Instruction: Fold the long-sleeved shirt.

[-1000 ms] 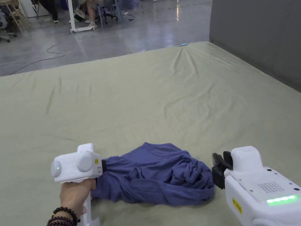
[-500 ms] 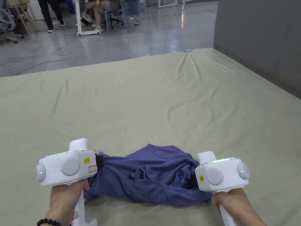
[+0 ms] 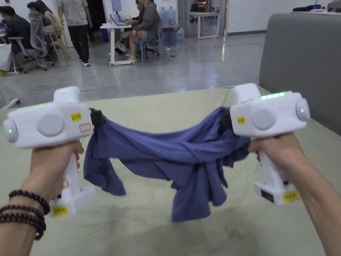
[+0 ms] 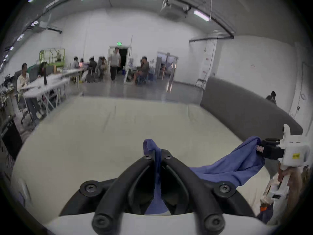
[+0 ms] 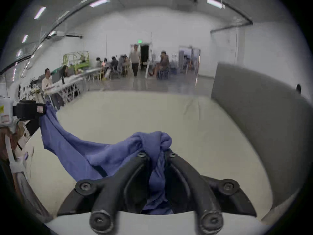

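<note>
I have the shirt (image 3: 173,156) off the bed (image 3: 140,226), strung in the air between my two grippers. The left gripper (image 4: 157,154) has its jaws nearly together with a thin fold of blue cloth pinched between them; a small tuft stands up past the tips. The right gripper (image 5: 156,154) is clamped on a thicker, twisted bunch that balloons out above its jaws. In the head view the left gripper (image 3: 97,117) and right gripper (image 3: 226,120) sit at about the same height, well apart, with the shirt sagging between them.

Edges and room: the bed sheet runs wide and bare ahead of me. Its far edge meets the grey floor (image 3: 166,76). A grey panel (image 3: 299,60) stands along the bed's right side, close to my right hand (image 3: 279,150). On the left the bed runs out of the head view.

Hard to make out: the shirt is rumpled and twisted, so I cannot tell which parts I hold, nor where collar or cuffs lie. One flap hangs below the left grip and a longer one hangs at the middle; whether that one touches the sheet I cannot tell. In the head view both sets of jaws are hidden behind the white housings and cloth. Both gripper views are blurred toward the rim. People (image 3: 143,23) sit and stand at tables far beyond the bed.
</note>
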### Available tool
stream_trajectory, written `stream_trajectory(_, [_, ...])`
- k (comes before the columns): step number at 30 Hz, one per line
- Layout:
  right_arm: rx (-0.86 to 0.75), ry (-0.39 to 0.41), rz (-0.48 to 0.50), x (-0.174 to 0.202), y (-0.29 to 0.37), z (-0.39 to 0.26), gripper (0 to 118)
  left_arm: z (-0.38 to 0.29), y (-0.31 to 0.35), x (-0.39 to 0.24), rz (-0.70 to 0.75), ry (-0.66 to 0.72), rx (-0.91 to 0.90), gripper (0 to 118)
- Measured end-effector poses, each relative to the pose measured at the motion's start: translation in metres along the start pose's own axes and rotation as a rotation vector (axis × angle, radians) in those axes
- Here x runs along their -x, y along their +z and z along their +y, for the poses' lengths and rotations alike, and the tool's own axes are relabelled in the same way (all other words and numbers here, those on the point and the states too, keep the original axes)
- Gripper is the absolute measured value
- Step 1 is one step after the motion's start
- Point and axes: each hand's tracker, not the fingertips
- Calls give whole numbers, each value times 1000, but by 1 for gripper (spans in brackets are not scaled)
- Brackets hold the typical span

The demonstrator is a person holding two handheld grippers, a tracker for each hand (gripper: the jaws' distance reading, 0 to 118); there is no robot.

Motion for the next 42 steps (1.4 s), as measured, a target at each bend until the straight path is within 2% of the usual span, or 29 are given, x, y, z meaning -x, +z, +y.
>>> stream_trajectory(3, [-84, -22, -13, -7, 1, 58, 10, 62, 12, -2, 13, -29, -73, 0])
stream_trajectory(7, [-105, -41, -28, -15, -2, 108, 10, 110, 22, -7, 45, -31, -130, 0])
stream_trajectory(12, [-69, -59, -35, -16, -19, 97, 10, 101, 8, 0, 43, 8, -127, 0])
stream_trajectory(15, [-1, -55, -20, -8, -42, 57, 10, 63, -14, 10, 43, 20, -65, 0])
stream_trajectory(20, [196, -21, 30, 7, -107, -31, 10, -36, -52, 24, 93, 16, 141, 0])
stream_trajectory(23, [299, -54, 43, 22, -123, -91, 10, -93, -65, 35, 96, 43, 236, 0])
stream_trajectory(25, [314, -65, 66, 26, -125, -114, 10, -113, -66, 41, 88, 40, 242, 0])
stream_trajectory(29, [303, -60, 62, 37, -95, -135, 10, -129, -51, 46, 68, -1, 253, 0])
stream_trajectory(31, [245, -101, 59, 35, -71, -146, 10, -139, -31, 44, 47, -23, 237, 0])
stream_trajectory(35, [271, -96, 45, 42, -22, -193, 10, -184, 8, 48, 28, -123, 316, 0])
stream_trajectory(37, [289, -95, 62, 45, -3, -226, 10, -214, 22, 60, 6, -120, 387, 0])
stream_trajectory(39, [374, -119, 69, 51, 11, -264, 10, -247, 38, 68, 3, -95, 435, 0])
stream_trajectory(42, [468, -111, 79, 56, 10, -305, 10, -281, 48, 75, 8, -96, 480, 0])
